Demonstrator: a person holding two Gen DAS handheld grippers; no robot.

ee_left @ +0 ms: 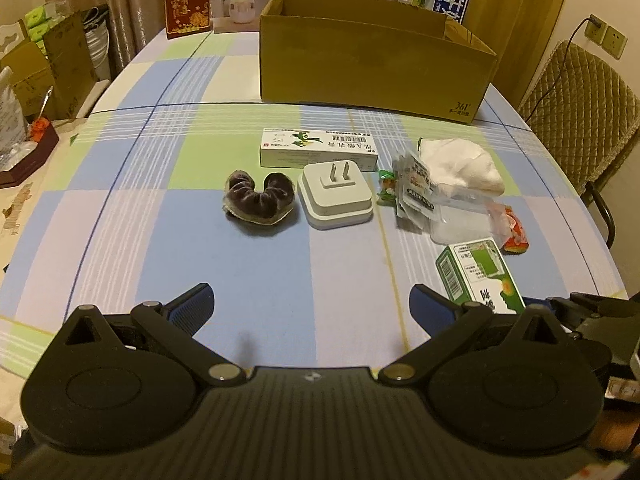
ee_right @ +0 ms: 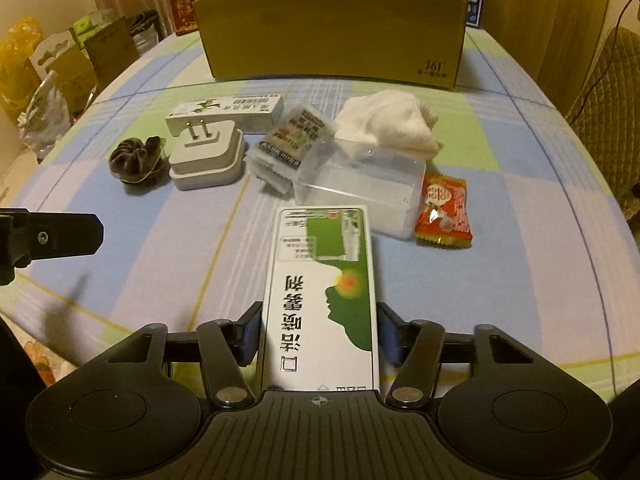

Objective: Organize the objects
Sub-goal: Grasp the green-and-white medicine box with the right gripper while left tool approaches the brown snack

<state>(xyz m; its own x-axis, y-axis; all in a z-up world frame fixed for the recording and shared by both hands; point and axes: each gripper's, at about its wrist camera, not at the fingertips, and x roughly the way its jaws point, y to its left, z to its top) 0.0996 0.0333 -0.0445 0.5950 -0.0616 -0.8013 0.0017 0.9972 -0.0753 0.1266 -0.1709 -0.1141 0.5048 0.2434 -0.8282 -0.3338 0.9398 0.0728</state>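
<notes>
Left wrist view: left gripper (ee_left: 311, 303) at bottom centre, released, blue-padded fingers spread wide over bare checked tablecloth (ee_left: 120, 208), holding nothing. Mid-frame, a dark velvet scrunchie (ee_left: 260, 200) just left of a white plug adapter (ee_left: 335, 196), prongs up. Behind both, a long white ointment box (ee_left: 318, 150). Right of centre, a heap: white cloth (ee_left: 464, 164), sachets (ee_left: 416, 192), a clear plastic case (ee_left: 460, 220), touching or overlapping. At upper centre, an open cardboard box (ee_left: 372, 64), presumably the destination. At lower right, the green-and-white spray box (ee_left: 480, 280), with the other tool's dark frame beside it.

Right wrist view: right gripper (ee_right: 319, 334) at bottom centre, clenched on the spray box (ee_right: 320, 292), pads against its long sides, near the end closest to the camera; far end pointing up-frame toward the clear case (ee_right: 360, 184) and almost touching it. Red snack packet (ee_right: 442, 216) just right of that case. Cardboard box (ee_right: 332, 24) across the top. Left tool's finger (ee_right: 60, 236) intruding at the left edge.

Risks, judged from this: grip near one end, so a possible droop or pivot of the far end; a thin carton, so possible crushing or slipping; a low forward path likely to shove the case, packet and cloth; a low carry likely to catch the box's front wall; left tool close enough to collide.
</notes>
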